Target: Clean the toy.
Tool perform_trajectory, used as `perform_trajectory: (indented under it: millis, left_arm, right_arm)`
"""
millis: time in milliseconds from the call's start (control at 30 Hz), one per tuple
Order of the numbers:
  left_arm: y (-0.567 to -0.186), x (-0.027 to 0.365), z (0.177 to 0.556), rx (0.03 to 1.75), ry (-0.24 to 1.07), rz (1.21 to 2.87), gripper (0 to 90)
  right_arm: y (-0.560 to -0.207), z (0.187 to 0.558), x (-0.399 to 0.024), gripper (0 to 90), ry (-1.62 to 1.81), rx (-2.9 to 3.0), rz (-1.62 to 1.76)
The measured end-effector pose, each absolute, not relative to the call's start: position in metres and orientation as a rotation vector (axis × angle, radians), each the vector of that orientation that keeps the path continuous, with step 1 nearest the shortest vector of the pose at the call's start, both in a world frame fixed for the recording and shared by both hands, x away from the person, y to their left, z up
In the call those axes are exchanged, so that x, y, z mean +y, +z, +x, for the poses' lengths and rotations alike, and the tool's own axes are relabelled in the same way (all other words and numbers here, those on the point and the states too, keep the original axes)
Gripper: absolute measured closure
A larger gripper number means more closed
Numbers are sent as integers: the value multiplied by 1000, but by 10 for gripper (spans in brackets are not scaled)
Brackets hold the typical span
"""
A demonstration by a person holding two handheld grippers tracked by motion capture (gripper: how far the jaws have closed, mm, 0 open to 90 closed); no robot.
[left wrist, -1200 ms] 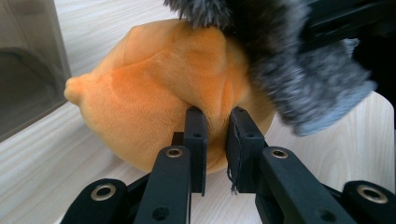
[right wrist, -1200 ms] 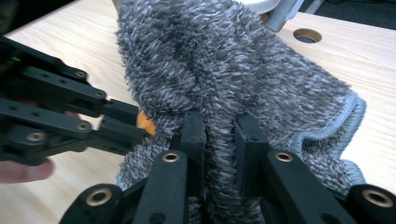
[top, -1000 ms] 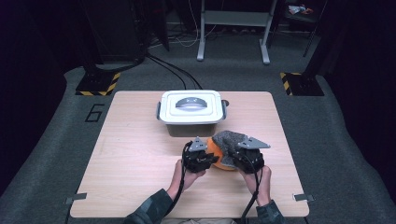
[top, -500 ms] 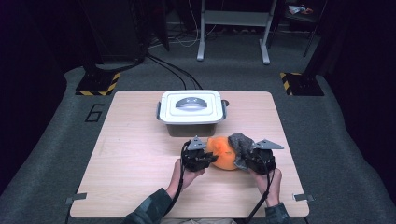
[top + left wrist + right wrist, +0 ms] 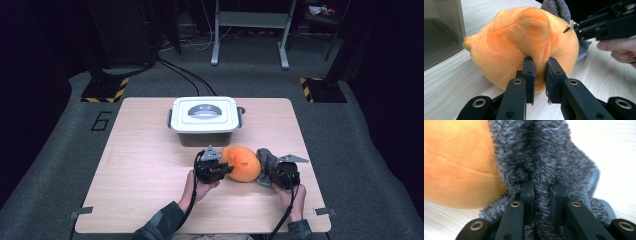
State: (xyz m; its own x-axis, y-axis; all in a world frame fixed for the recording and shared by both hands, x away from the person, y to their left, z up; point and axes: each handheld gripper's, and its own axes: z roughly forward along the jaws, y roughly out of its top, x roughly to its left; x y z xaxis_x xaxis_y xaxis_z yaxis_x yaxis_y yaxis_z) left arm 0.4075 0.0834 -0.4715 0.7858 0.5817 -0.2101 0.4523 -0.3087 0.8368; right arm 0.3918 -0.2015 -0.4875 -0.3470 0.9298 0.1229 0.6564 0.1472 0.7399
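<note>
Both claws are clamped on the same soft toy. Left gripper [image 5: 226,170] has its jaws pinched narrow on a fold of the orange plush [image 5: 242,163], and in the left gripper view the fabric bunches up between the pads [image 5: 528,72] while the round body swells just beyond them. Right gripper [image 5: 272,172] is closed on the grey fuzzy part [image 5: 265,159], a thick pile that wraps right around its fingertips [image 5: 527,195] in the right gripper view, with the orange body pressed against that tuft on the side facing the other claw. The toy lies between the two grippers, resting on the wooden table [image 5: 145,170], and the lidded white box [image 5: 204,119] stands beyond the claws, near but apart from the toy.

From where I stand this looks light and thoroughly squashy: it dents under the pads, so there is nothing to crack, but it will sag and swing if lifted by one corner. The short orange nap seems a little slick, so a deep pinch on a gathered fold, or along the seam ridge, should hold better than a nip at the surface. The grey tuft is grippier yet floppy, and I would judge it good for steadying rather than carrying. Taking the body from both ends, as now, seems the safest hold.
</note>
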Motion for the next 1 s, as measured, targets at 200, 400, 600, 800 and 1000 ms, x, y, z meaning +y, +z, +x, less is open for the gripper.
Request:
perform_trajectory:
  millis: [200,400,600,800,1000]
  left_arm:
    - [-470,83,407,776,161,1956,793]
    - [-469,81,407,769,162,1958,792]
    - [-469,83,408,769,165,1966,792]
    - [-470,83,408,771,154,1961,792]
    - [-471,83,409,771,155,1966,791]
  right_arm:
    - [-449,374,-196,761,1121,2017,1413]
    - [-420,364,-163,760,1186,2071,1264]
    - [-426,371,-134,760,1123,2152,1193]
    - [-429,373,-139,760,1106,2143,1206]
    - [-437,376,-154,760,1086,2124,1269]
